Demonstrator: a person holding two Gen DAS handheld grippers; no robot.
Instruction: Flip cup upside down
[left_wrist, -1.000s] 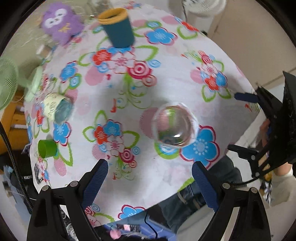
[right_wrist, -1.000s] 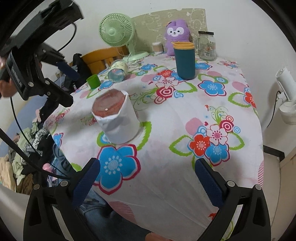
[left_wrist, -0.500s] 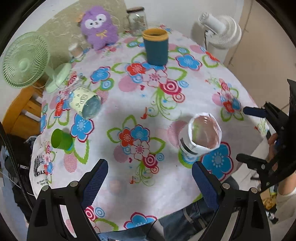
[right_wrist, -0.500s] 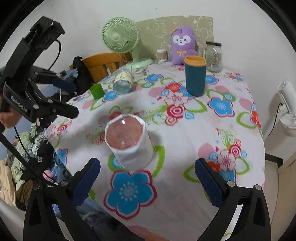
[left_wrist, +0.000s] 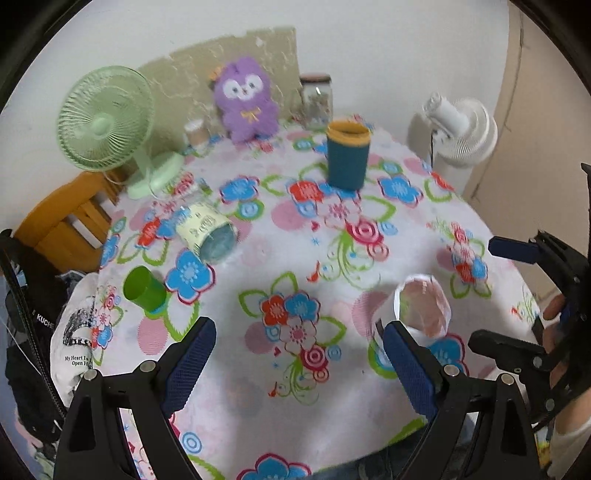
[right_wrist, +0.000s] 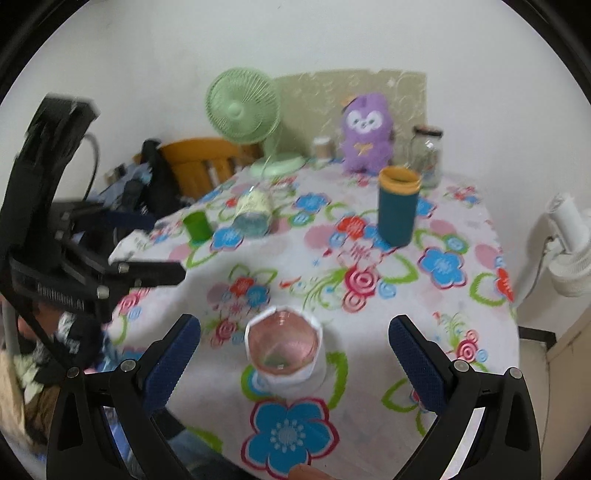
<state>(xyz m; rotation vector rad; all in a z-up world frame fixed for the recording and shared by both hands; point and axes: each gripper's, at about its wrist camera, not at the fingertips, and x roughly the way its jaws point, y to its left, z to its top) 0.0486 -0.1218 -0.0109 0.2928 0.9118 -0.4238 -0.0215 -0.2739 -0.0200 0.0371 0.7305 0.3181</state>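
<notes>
1. The table (left_wrist: 258, 387), under a flowered cloth, fills both views; both grippers hang over its near edge, tilted down toward it.
2. The left gripper (left_wrist: 299, 363) has its jaws spread wide with nothing between them. In the right wrist view it shows as a black frame at the left (right_wrist: 55, 236), above the table's left edge.
3. The right gripper (right_wrist: 293, 363) is equally wide and holds nothing; the left view catches it at the far right (left_wrist: 546, 314).
4. The cup (right_wrist: 284, 350), clear with a white wrap, stands on the cloth near the near edge, its open-looking end up. It sits between the right gripper's fingers without touching either, and just beyond the left gripper's right finger (left_wrist: 410, 373).
5. Farther back stand a teal tumbler (left_wrist: 347, 155) and a small green cup (left_wrist: 142, 290).
</notes>
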